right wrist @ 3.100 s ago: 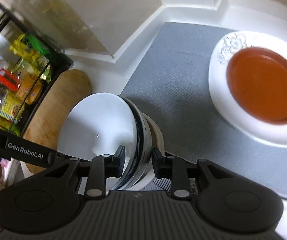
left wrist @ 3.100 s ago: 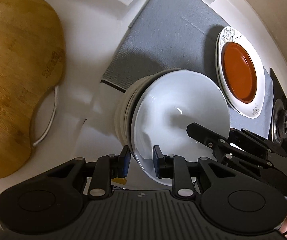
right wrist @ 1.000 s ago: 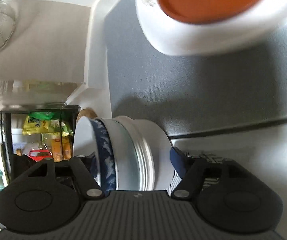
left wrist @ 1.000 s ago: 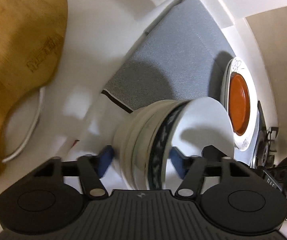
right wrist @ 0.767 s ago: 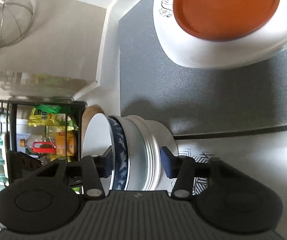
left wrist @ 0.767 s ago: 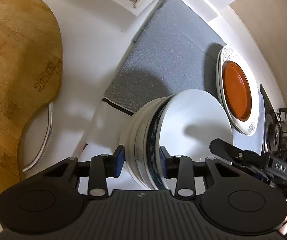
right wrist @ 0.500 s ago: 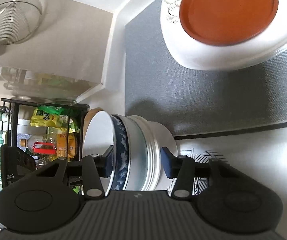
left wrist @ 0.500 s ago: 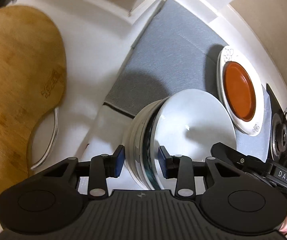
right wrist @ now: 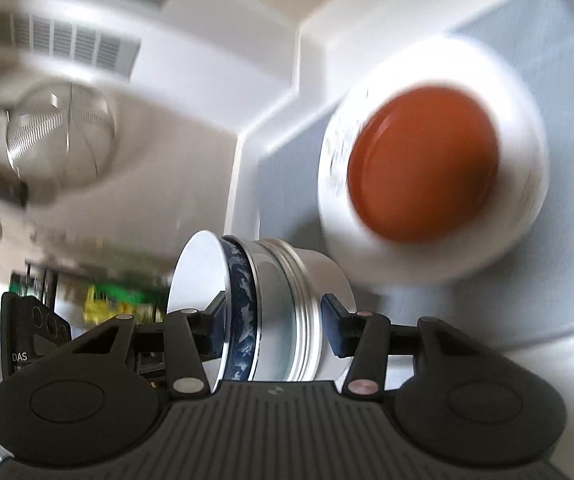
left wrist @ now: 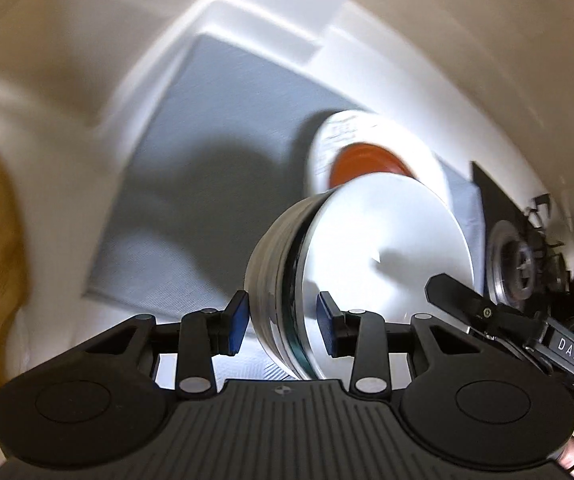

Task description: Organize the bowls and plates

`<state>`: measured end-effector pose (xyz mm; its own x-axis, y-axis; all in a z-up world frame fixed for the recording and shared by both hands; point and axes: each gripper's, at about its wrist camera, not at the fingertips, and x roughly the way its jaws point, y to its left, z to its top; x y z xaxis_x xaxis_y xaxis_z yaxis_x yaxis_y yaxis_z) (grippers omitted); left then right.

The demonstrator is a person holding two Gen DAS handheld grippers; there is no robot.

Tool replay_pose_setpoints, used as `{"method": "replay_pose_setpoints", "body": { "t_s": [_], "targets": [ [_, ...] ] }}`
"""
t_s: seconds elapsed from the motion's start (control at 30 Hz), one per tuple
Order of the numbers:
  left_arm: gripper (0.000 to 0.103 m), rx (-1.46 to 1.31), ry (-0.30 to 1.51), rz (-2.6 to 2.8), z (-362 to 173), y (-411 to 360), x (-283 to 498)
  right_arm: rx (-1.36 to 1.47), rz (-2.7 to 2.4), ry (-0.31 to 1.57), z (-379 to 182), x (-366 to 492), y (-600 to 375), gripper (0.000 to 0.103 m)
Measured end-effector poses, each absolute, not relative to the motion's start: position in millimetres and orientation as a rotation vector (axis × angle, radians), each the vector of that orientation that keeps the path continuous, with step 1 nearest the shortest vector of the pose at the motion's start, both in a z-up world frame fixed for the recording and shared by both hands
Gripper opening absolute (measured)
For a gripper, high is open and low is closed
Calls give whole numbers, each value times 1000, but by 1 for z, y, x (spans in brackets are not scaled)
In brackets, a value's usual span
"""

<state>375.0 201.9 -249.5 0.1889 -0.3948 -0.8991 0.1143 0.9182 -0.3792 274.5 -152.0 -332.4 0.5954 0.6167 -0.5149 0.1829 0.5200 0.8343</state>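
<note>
A: Bowls [left wrist: 319,280]: nested stack, white with one blue-patterned, tipped on edge. Carried between both grippers, clear of counter, over near edge of grey mat [left wrist: 191,184].

B: Left gripper [left wrist: 281,324]: blue pads clamped on rim of stack, outer wall one side, inner face other. Jaws just been closing, stack between them. Keep squeeze even; no rolling of wrist.

A: Right gripper [right wrist: 273,326]: pinching opposite rim likewise, jaws just been closing, stack between them. Match left in height and pace, else stack twists or bowls slide apart.

B: Risk noted: loose nesting, smooth glaze. Level stack before lowering; base down first.

A: Plate [right wrist: 431,168]: white, flowered rim, on mat, far right. Orange dish [right wrist: 423,164] lying in it. Likely set-down spot: bare mat beside plate, not touching.

B: Clearance: stack near plate in left view; steer wide. Stove burner [left wrist: 517,268] beyond mat; stay off. Release only once stack rests flat.
</note>
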Motion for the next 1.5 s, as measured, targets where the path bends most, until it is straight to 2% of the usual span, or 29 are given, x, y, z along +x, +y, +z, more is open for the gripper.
{"method": "replay_pose_setpoints", "body": {
  "t_s": [0.37,0.4,0.43,0.5,0.53,0.57,0.6,0.67,0.73,1.07,1.1,1.13,1.17,1.2,1.33,1.5],
  "targets": [
    [39,-166,1306,-467,-240,122,417,944,227,828,-313,302,-229,52],
    [34,-162,1301,-481,-241,118,420,939,226,817,-314,305,-233,52],
    [34,-143,1302,-484,-243,116,421,946,227,805,-315,308,-236,50],
    [33,-119,1318,-441,-252,108,425,969,223,782,-319,312,-247,36],
    [35,-106,1325,-431,-260,106,429,958,223,786,-321,316,-250,25],
    [39,-109,1339,-425,-271,103,434,966,225,800,-326,321,-250,6],
    [43,-147,1368,-405,-282,106,439,997,261,809,-334,326,-252,0],
    [29,-148,1383,-383,-298,107,447,1000,314,781,-340,333,-252,0],
    [28,-209,1409,-367,-310,115,452,911,277,772,-331,341,-251,0],
    [29,-278,1427,-409,-319,124,461,955,197,782,-332,338,-281,0],
    [28,-284,1430,-414,-320,123,463,949,170,790,-329,335,-282,13],
    [27,-286,1438,-420,-321,122,463,933,145,805,-326,331,-281,58],
    [27,-287,1443,-427,-323,121,465,922,133,808,-323,324,-279,95],
    [28,-288,1444,-434,-327,119,466,920,134,797,-321,316,-275,100],
    [28,-272,1426,-448,-328,118,466,874,141,804,-311,302,-244,101],
    [28,-271,1414,-465,-328,119,463,621,89,875,-305,318,-193,101]
  ]
}}
